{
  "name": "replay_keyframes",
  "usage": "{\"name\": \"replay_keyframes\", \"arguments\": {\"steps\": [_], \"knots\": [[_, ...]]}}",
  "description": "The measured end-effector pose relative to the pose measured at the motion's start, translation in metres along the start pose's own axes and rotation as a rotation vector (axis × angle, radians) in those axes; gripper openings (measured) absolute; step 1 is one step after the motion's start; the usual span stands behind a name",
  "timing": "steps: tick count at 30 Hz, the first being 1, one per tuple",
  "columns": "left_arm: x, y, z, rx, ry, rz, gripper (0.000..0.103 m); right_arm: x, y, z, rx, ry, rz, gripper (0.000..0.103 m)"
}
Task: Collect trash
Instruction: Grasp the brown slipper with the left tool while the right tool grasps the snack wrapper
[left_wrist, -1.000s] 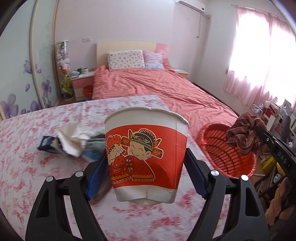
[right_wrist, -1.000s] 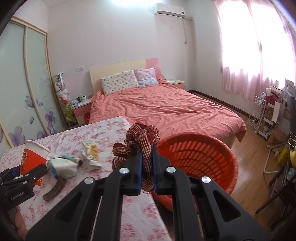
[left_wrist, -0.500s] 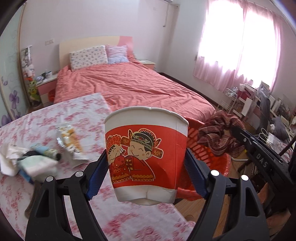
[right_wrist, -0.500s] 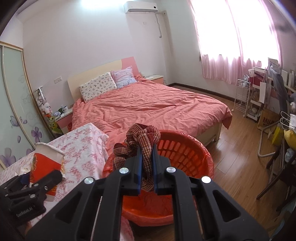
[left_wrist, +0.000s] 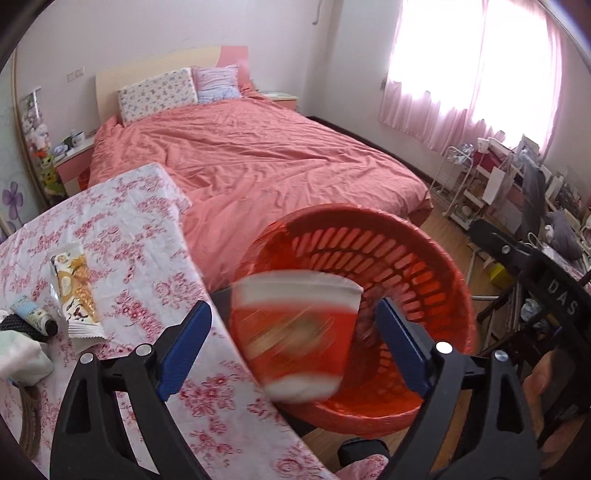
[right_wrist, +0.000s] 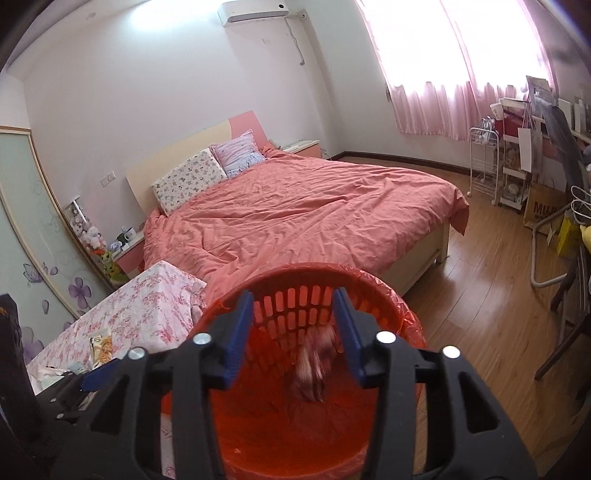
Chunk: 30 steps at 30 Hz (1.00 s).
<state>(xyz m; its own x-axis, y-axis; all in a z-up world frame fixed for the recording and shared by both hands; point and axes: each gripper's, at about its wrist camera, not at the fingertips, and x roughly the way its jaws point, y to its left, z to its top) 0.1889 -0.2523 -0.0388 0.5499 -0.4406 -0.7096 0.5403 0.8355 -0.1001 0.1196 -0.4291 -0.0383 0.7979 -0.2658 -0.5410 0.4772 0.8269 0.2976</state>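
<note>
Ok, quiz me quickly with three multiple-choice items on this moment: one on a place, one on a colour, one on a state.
1. Where is the snack wrapper?
A. on the flowered tablecloth
B. in the basket
C. on the bed

2. What colour is the basket?
A. blue
B. orange-red
C. white

3. How does the left gripper stand to the paper cup?
A. clamped on it
B. open, the cup loose between the fingers
C. the cup is out of view

Answers: 1 A, it lies flat on the tablecloth beside a small tube. 2 B, rim and slotted wall are orange-red. 3 B, gaps show on both sides of the blurred, tilted cup; the jaws have just been opening.
</note>
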Motion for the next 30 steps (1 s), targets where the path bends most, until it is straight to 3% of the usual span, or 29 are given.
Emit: {"name": "replay_keyframes", "arguments": {"steps": [10,23,30], "knots": [[-0.036,0.04,-0.028,-0.017,0.002,0.119,0.09,-0.018,0.03,-0.014,-0.085,0.0,-0.057,0.059],[-0.109,0.159,-0.079,-0.151,-0.019,0.308,0.09,-0.046,0.134,-0.054,-0.25,0.045,0.045,0.063],[-0.116,0.209,-0.099,-0.196,-0.004,0.384,0.09,-0.047,0.173,-0.08,-0.3,0.084,0.079,0.063]]}}
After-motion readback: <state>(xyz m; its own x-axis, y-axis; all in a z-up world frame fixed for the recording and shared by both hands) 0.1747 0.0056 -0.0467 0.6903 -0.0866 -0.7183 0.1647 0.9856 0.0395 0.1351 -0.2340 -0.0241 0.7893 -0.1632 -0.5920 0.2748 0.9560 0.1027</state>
